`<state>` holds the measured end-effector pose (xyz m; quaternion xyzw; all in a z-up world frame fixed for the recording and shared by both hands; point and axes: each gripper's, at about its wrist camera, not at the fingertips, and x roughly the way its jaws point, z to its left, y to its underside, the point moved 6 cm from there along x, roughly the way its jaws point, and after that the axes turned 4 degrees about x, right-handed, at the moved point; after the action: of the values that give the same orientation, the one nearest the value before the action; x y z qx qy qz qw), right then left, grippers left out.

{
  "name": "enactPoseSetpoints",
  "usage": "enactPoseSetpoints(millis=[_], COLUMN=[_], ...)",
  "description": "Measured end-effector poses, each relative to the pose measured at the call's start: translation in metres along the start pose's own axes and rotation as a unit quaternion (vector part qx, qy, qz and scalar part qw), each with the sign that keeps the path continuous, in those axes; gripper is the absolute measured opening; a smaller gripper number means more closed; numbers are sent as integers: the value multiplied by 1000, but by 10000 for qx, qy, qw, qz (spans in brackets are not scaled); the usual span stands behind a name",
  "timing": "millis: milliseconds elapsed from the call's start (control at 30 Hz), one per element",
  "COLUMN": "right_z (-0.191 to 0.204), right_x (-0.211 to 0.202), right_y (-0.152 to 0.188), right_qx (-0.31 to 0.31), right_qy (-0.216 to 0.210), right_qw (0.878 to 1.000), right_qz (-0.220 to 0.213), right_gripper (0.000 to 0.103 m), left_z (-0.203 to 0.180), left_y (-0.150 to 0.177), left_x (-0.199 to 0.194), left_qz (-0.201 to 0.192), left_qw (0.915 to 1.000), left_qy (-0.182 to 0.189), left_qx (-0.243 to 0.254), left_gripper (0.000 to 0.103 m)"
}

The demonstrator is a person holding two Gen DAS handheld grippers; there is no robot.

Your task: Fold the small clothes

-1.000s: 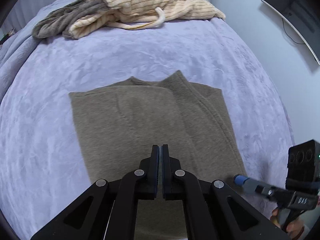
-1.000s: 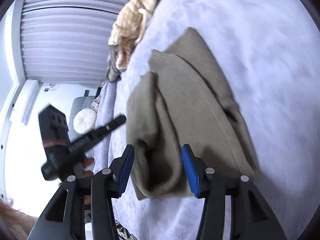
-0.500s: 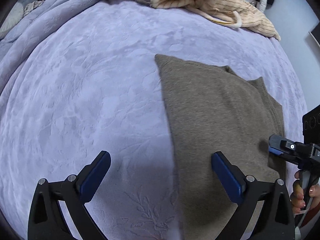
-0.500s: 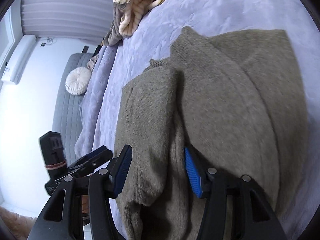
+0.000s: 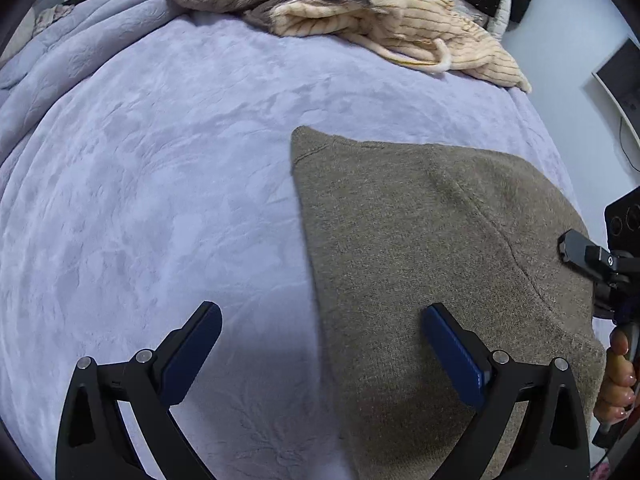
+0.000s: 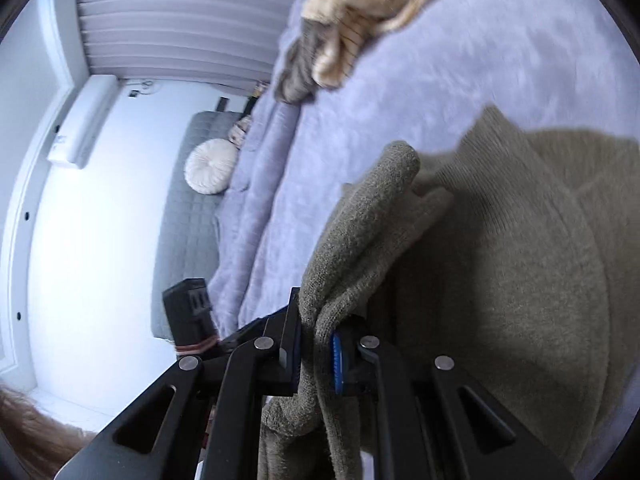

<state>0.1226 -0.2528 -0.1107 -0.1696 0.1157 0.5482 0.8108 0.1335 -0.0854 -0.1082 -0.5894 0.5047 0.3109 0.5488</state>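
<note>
We are closing our right gripper [image 6: 316,350] on a bunched edge of the olive-brown knit sweater [image 5: 432,248] lying half-folded on the lilac plush bedspread [image 5: 160,184], while our left gripper [image 5: 320,354], jaws wide and empty, is straddling its long left edge.

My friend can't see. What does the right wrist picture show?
The right gripper has its jaws closing on a bunched fold of an olive sweater, lifted off a lilac blanket. More clothes lie farther back.
</note>
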Motion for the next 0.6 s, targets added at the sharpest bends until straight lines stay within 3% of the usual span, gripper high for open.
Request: enactPoseSetpoints(millis=[167, 267, 367, 400, 500, 600], right_z=[-3, -44, -105, -124, -143, -134], right_x=[-46, -65, -63, -60, -63, -66], right_y=[-10, -14, -2, 4, 9, 13], right_qx=[-139, 128, 617, 805, 1237, 1159], right_qy=[127, 551, 1296, 1356, 823, 950], right_qw=[9988, 9966, 9889, 9868, 9866, 9862], right_qz=[-450, -595, -393, -367, -674, -699], right_gripper=[12, 12, 12, 12, 12, 18], left_z=[-57, -76, -83, -83, -80, -77], left_y=[-14, -9, 4, 7, 8, 9], left_x=[9, 37, 64, 69, 68, 56], left_qz=[-139, 99, 407, 472, 509, 513], left_qw=[9981, 9969, 9958, 9960, 9965, 9953], left_qy=[42, 37, -71, 14, 103, 5], left_qx=[599, 777, 817, 764, 651, 820], left_gripper=[102, 101, 102, 102, 102, 102])
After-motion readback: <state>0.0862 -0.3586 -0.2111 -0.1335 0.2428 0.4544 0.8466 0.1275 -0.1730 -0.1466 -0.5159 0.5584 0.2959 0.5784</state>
